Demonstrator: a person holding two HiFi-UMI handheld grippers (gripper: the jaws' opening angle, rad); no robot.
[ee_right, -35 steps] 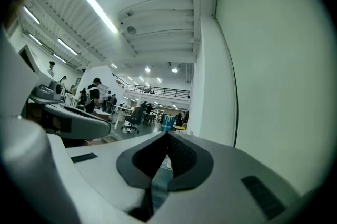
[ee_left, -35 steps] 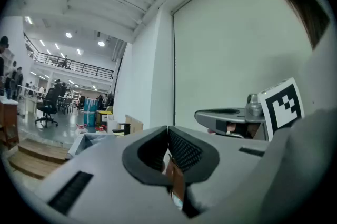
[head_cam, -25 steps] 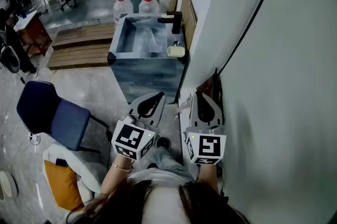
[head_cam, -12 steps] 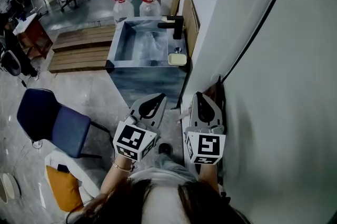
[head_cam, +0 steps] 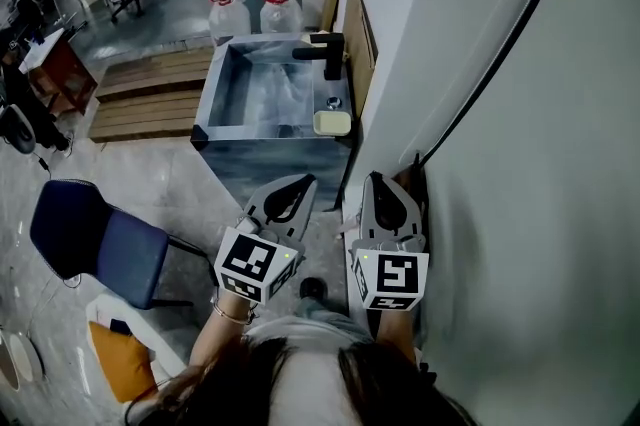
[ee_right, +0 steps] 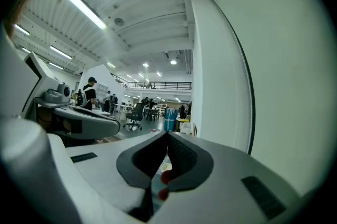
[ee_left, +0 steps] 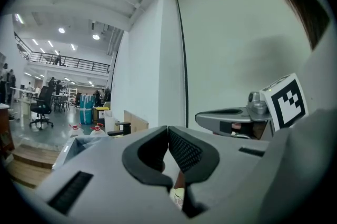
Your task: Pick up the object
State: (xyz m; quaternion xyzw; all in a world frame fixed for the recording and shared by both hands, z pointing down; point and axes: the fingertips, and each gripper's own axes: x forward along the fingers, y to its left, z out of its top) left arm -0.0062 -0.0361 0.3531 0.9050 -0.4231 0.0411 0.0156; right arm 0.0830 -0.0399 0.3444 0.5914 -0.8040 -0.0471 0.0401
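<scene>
Sink-rim [head_cam: 262, 142] yellow block [head_cam: 332, 122] well beyond jaws

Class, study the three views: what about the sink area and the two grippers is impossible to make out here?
- Head view: the pale item on the rim of the sink is too small to tell soap from sponge.
- Left gripper view: the left gripper hides most of the sink with its own body.
- Right gripper view: red specks glimpsed past the shut right gripper are too small to name.

A grey sink [head_cam: 268, 164] with a black faucet [head_cam: 330, 54] stands against the white wall [head_cam: 490, 174]. 2 red-capped water jugs [head_cam: 222, 13] stand behind it, and a blue chair [head_cam: 108, 239] is at left.
</scene>
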